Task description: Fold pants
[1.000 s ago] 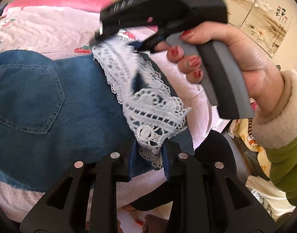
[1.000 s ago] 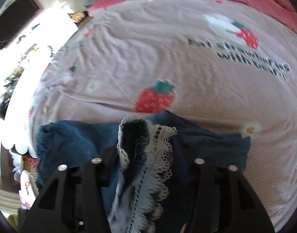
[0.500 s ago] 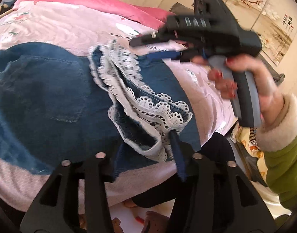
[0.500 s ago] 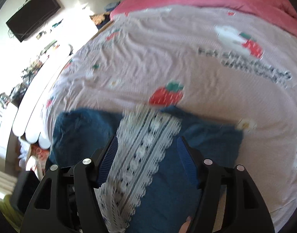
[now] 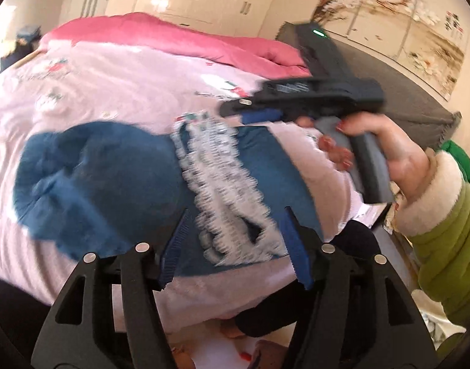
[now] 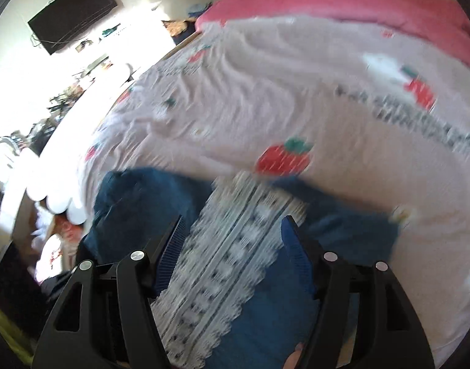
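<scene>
Looking along our left gripper, we are seeing its jaws standing apart; they have just been opening, and the blue pads are pressing on nothing. The pants, blue denim with a white lace trim, are lying on the pink bedspread below and ahead of those jaws, the lace running up between the two fingers in the frame. Whether the pads are still brushing the cloth we cannot tell, since the frame is blurred.

We are holding our right gripper with its jaws wide too. They are gripping nothing, and the lace band is passing between them, with denim on either side. Just ahead of the jaw tips a strawberry print is showing on the bedspread, past the far edge of the pants.

In the left view, the right gripper is sitting beyond and to the right of our left jaws, above the far edge of the denim, with a hand in a green sleeve wrapping its handle.
</scene>
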`<state>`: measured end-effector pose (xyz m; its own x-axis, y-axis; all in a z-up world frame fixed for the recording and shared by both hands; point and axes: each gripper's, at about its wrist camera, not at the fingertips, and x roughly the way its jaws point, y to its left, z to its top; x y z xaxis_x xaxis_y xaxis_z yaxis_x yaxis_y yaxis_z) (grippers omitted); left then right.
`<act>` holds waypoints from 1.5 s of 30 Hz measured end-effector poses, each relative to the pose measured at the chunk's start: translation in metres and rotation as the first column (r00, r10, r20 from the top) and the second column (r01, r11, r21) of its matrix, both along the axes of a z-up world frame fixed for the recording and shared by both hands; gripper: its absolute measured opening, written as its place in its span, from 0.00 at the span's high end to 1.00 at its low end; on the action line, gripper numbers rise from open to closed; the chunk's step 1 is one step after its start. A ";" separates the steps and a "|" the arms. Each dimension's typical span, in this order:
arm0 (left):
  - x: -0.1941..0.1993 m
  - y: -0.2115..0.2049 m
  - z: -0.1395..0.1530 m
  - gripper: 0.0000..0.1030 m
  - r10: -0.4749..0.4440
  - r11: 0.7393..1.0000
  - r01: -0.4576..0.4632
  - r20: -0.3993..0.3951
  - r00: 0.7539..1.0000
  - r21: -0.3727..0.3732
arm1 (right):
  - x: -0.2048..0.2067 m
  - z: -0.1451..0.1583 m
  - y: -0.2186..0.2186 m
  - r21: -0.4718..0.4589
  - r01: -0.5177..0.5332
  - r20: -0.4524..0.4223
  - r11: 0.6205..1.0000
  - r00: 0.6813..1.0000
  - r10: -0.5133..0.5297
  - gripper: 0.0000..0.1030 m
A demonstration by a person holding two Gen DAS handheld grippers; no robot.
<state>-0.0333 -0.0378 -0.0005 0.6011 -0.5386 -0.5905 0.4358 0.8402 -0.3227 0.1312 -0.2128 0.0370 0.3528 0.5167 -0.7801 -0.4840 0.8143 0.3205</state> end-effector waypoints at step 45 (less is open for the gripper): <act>0.017 -0.037 -0.050 0.84 -0.023 0.991 0.034 -0.086 0.996 0.128 | -0.006 -0.062 0.001 -0.172 -0.035 -0.033 0.984 0.999 0.029 0.67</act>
